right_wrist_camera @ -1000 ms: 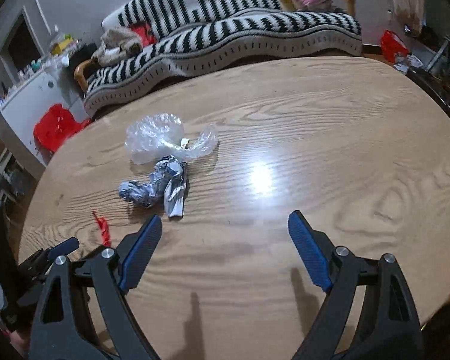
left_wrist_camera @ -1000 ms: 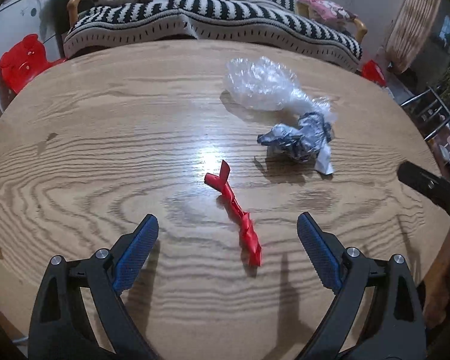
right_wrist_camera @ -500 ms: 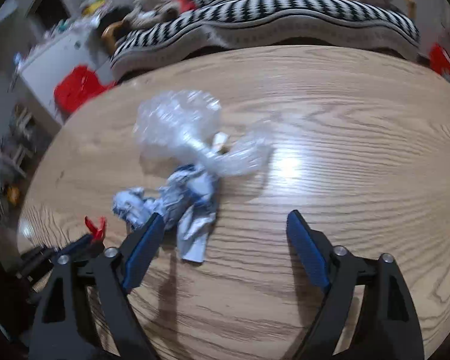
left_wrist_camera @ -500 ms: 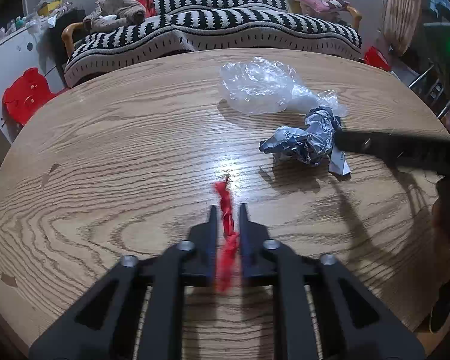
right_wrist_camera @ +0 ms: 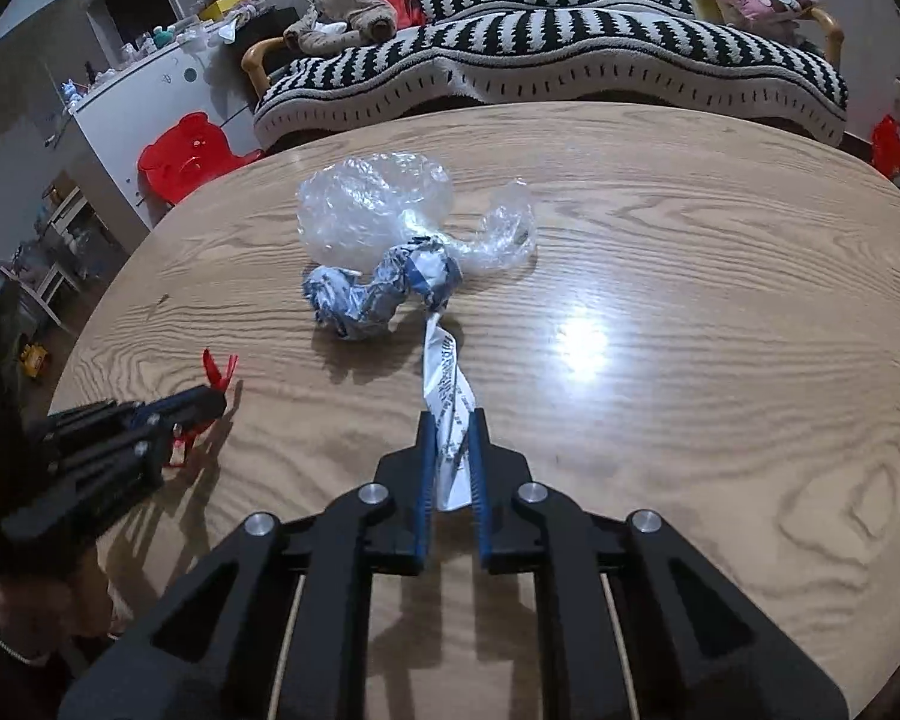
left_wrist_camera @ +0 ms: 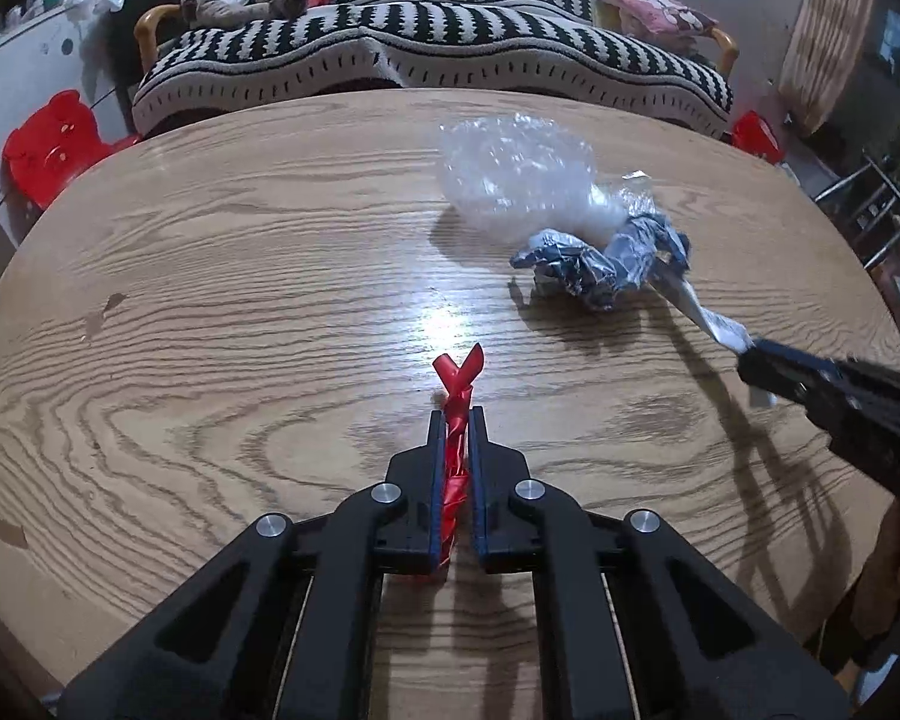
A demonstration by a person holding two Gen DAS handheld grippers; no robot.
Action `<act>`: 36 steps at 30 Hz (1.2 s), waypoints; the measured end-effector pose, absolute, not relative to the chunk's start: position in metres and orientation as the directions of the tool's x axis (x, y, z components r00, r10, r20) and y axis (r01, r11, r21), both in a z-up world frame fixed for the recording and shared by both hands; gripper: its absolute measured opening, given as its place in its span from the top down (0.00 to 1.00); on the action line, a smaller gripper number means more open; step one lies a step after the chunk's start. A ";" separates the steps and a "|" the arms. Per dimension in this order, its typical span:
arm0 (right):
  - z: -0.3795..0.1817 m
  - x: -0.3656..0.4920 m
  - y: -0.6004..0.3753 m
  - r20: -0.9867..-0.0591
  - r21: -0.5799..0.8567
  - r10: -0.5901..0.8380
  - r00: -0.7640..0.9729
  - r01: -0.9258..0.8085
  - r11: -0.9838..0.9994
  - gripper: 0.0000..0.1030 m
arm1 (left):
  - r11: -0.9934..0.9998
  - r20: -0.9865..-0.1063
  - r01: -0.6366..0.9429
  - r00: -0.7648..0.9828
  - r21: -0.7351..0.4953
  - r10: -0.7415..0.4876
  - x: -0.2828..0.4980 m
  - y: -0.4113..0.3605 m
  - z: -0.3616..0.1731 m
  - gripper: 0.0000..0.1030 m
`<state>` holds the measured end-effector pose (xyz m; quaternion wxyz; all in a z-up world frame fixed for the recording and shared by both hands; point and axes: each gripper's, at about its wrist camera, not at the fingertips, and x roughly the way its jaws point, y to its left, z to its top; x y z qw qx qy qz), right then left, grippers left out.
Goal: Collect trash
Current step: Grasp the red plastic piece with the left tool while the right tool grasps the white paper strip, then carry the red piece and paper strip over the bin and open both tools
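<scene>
- Since a second ago, both of my grippers go from spread wide to clamped, and the crumpled silver wrapper now sits stretched toward me instead of lying bunched by the clear plastic bag.
- My left gripper has its blue pads pressed together on the twisted red wrapper, whose forked tip sticks out past the fingertips.
- That red twist lies nearer to me than the silver wrapper and well apart from it, on the bare wood of the round table.
- My right gripper has just been closing; its jaws now pinch the white printed tail of the silver wrapper.
- From the left wrist view I see the same grip from the side: the right gripper holds the tail's end, the strip running taut back to the crumpled body.
- I see the silver wrapper's body touching the clear plastic bag, which lies just beyond it.
- Beyond the bag, past the table's far edge, I see a striped sofa.
- Off the table's left edge from the silver wrapper, a red plastic stool stands on the floor.
</scene>
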<state>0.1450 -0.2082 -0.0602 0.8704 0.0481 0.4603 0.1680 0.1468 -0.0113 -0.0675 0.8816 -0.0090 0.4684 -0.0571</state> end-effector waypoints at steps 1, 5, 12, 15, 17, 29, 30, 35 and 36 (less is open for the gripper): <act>-0.057 0.140 -0.209 -0.787 0.231 0.329 0.522 -0.246 0.941 0.89 | 0.993 -0.824 0.092 0.555 -0.078 -0.116 0.146 -0.010 -0.065 0.94; -0.041 0.115 -0.215 -0.781 0.209 0.300 0.547 -0.224 0.952 0.89 | 0.990 -0.814 0.109 0.565 -0.086 -0.133 0.141 -0.012 -0.055 0.94; -0.011 0.069 -0.239 -0.750 0.186 0.229 0.620 -0.135 0.973 0.89 | 0.982 -0.787 0.159 0.590 -0.101 -0.177 0.120 -0.026 -0.032 0.94; -0.005 0.051 -0.247 -0.747 0.179 0.208 0.631 -0.110 0.978 0.89 | 0.977 -0.781 0.188 0.593 -0.104 -0.197 0.109 -0.037 -0.023 0.94; 0.000 0.035 -0.256 -0.743 0.169 0.186 0.643 -0.088 0.982 0.89 | 0.971 -0.777 0.215 0.591 -0.106 -0.216 0.100 -0.049 -0.019 0.94; 0.032 -0.068 -0.358 -0.705 0.159 0.020 0.709 0.130 0.979 0.89 | 0.880 -0.759 0.463 0.536 -0.103 -0.371 0.029 -0.172 -0.009 0.94; 0.033 -0.081 -0.376 -0.706 0.152 -0.010 0.708 0.165 0.974 0.89 | 0.872 -0.758 0.478 0.527 -0.108 -0.383 0.025 -0.181 -0.009 0.94; 0.027 -0.133 -0.443 -0.715 0.155 -0.112 0.690 0.313 0.937 0.89 | 0.798 -0.751 0.584 0.458 -0.149 -0.475 -0.005 -0.247 -0.010 0.94; 0.025 -0.147 -0.460 -0.720 0.154 -0.138 0.680 0.350 0.924 0.89 | 0.778 -0.750 0.609 0.440 -0.155 -0.494 -0.013 -0.264 -0.011 0.94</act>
